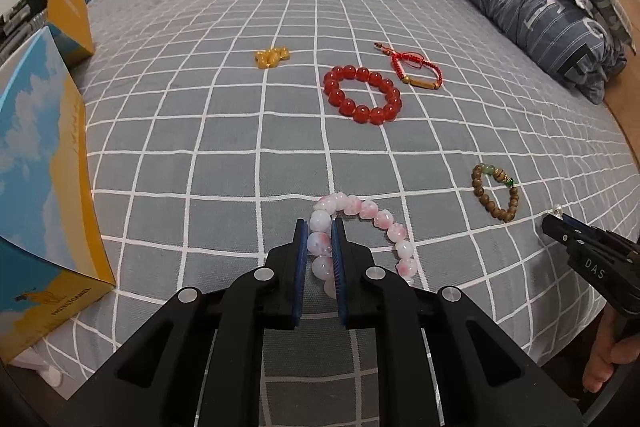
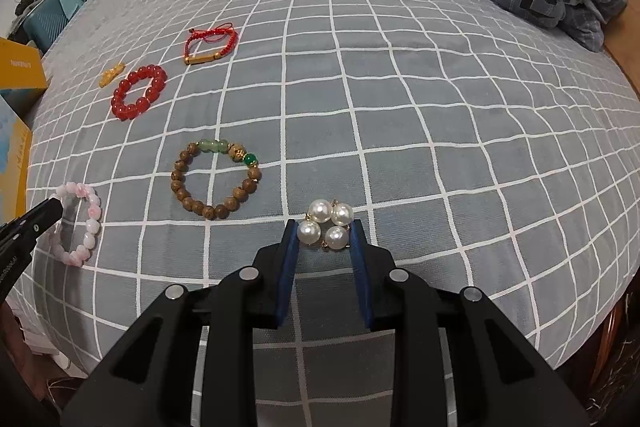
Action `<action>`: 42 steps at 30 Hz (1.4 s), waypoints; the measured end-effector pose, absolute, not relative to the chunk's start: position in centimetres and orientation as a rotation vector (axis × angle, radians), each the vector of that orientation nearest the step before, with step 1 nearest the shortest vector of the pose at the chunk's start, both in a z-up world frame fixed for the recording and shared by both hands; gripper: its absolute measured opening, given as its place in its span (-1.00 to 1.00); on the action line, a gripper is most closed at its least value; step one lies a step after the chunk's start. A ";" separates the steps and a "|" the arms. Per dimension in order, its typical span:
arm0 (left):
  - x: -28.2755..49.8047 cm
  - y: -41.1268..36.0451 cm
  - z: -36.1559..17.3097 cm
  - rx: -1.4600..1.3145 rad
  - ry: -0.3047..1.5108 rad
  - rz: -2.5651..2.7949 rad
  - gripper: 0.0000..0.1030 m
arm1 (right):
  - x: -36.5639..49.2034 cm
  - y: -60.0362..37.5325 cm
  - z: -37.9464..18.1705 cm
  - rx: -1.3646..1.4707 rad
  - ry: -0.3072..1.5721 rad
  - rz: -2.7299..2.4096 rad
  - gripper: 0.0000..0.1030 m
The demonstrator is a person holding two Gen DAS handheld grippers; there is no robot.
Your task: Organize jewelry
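On a grey checked bedspread [image 1: 240, 131] lies a pink and white bead bracelet [image 1: 384, 219]. My left gripper [image 1: 319, 227] is shut on the beads of its near left side. In the right wrist view, that bracelet [image 2: 91, 227] and the left gripper [image 2: 52, 209] sit at the left edge. My right gripper [image 2: 323, 231] is shut on a cluster of white pearls [image 2: 342, 214] with small gold fittings, its blue pads pressing on the two nearer pearls. The left wrist view shows the right gripper [image 1: 554, 223] at the right, held by a hand [image 1: 604, 359].
Further out lie a wooden bead bracelet [image 2: 216, 181], a red bead bracelet [image 2: 138, 93], a red cord bracelet [image 2: 210, 45] and a small yellow trinket [image 2: 112, 73]. Two yellow and blue boxes [image 1: 40, 187] [image 1: 70, 7] stand at the left. A folded quilt [image 1: 520, 3] lies at the back right.
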State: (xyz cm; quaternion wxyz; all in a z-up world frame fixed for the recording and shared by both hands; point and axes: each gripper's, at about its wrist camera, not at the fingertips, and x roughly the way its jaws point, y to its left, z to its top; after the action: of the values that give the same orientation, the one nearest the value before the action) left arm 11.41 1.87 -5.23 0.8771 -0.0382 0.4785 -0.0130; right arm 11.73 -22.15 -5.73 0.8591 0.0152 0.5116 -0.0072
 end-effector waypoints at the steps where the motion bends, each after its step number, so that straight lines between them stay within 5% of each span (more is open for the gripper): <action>1: 11.3 1.8 -5.0 -0.081 0.986 -0.034 -0.77 | 11.7 -22.1 -5.6 0.034 1.069 -0.016 -0.52; 31: 9.2 1.4 0.7 -0.062 0.702 -0.062 -0.77 | 10.8 -20.4 -0.2 0.028 0.801 -0.045 -0.52; 42: 11.7 2.5 -1.9 -0.064 0.872 -0.048 -0.67 | 11.8 -18.7 0.3 -0.005 0.808 -0.019 -0.51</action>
State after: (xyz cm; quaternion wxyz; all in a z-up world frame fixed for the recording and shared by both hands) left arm 11.71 2.48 -1.90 0.9057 -0.0308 0.4221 -0.0234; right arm 11.77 -18.67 0.28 0.9194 -0.0024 0.3931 -0.0094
